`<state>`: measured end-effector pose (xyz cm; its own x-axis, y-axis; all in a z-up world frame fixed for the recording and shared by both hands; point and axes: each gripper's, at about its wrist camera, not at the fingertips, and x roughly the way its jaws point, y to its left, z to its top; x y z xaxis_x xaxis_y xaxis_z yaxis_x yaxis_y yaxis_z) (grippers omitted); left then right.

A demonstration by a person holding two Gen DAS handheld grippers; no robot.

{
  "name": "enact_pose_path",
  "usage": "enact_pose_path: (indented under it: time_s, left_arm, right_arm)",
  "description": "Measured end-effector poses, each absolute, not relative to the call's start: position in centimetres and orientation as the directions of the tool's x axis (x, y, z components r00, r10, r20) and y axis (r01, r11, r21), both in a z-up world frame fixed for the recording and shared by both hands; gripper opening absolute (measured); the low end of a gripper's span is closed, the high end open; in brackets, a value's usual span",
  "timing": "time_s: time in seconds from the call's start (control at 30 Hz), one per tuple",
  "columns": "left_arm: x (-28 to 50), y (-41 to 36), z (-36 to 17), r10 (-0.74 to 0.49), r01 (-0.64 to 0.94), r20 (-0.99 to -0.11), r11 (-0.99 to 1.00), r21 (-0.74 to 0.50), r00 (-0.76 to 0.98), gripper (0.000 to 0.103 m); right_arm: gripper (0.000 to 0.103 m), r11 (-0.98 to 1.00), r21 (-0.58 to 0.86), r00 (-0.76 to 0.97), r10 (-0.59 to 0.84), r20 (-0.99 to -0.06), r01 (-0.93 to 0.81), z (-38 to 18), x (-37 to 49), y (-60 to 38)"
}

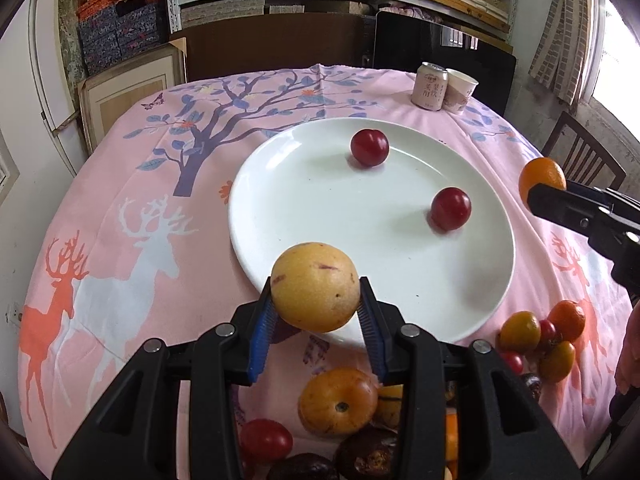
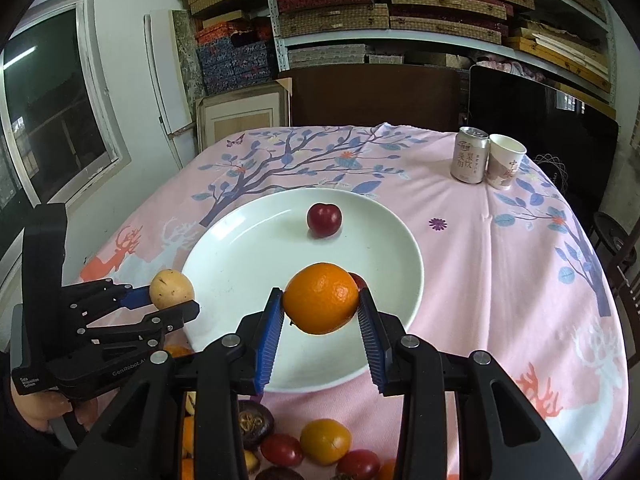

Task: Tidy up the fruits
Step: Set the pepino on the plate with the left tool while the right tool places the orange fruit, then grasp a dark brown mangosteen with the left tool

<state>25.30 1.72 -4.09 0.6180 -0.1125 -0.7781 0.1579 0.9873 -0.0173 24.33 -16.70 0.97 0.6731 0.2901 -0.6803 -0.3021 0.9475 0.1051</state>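
Round yellow speckled fruit [image 1: 315,287], clamped in the left claw [image 1: 318,312], and the glossy orange [image 2: 321,298], clamped in the right claw [image 2: 322,312], could roll across the white ceramic plate [image 1: 320,216] just ahead and knock the two dark red plums [image 1: 369,147] if dropped.

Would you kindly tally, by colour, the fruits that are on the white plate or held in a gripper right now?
Red fruits on the white plate: 2
Yellow fruit in the left gripper: 1
Orange fruit in the right gripper: 1
Total: 4
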Motion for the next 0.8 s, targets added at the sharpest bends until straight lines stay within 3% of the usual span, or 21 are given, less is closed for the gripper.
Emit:
enact_pose_path:
  time_s: [0.2, 0.23, 0.27, 0.33, 0.8]
  left_arm:
    - [28.0, 1.4, -5.1, -0.101, 0.148, -0.806, 0.989, -0.017, 0.584, 0.039]
    - [28.2, 1.3, -5.1, -0.098, 0.146, -0.806, 0.989, -0.015, 0.583, 0.047]
    - [28.3, 1.3, -4.9, -0.094, 0.139, -0.801, 0.99, -0.013, 0.592, 0.058]
    - [27.8, 1.6, -4.2, -0.085, 0.126, -0.78, 0.992, -0.009, 0.62, 0.068]
    - [15.1, 2.5, -1.3, -0.135, 0.223, -0.713, 0.974, 0.031, 0.688, 0.076]
  right_arm:
    - [0.039, 0.932, 0.064, 0.647, 0.296, -0.702, -0.358, -0.5, 27.0, -13.5]
    - [0.042, 0.929, 0.057, 0.65, 0.3, -0.699, -0.366, -0.5, 27.2, -13.2]
    - [0.055, 0.931, 0.04, 0.663, 0.288, -0.691, -0.362, -0.5, 27.2, -13.1]
    - [0.058, 0.938, 0.027, 0.691, 0.274, -0.669, -0.346, 0.0, 27.0, -13.3]
    - [0.063, 0.961, 0.11, 0.719, 0.264, -0.643, -0.255, 1.3, 17.9, -21.1]
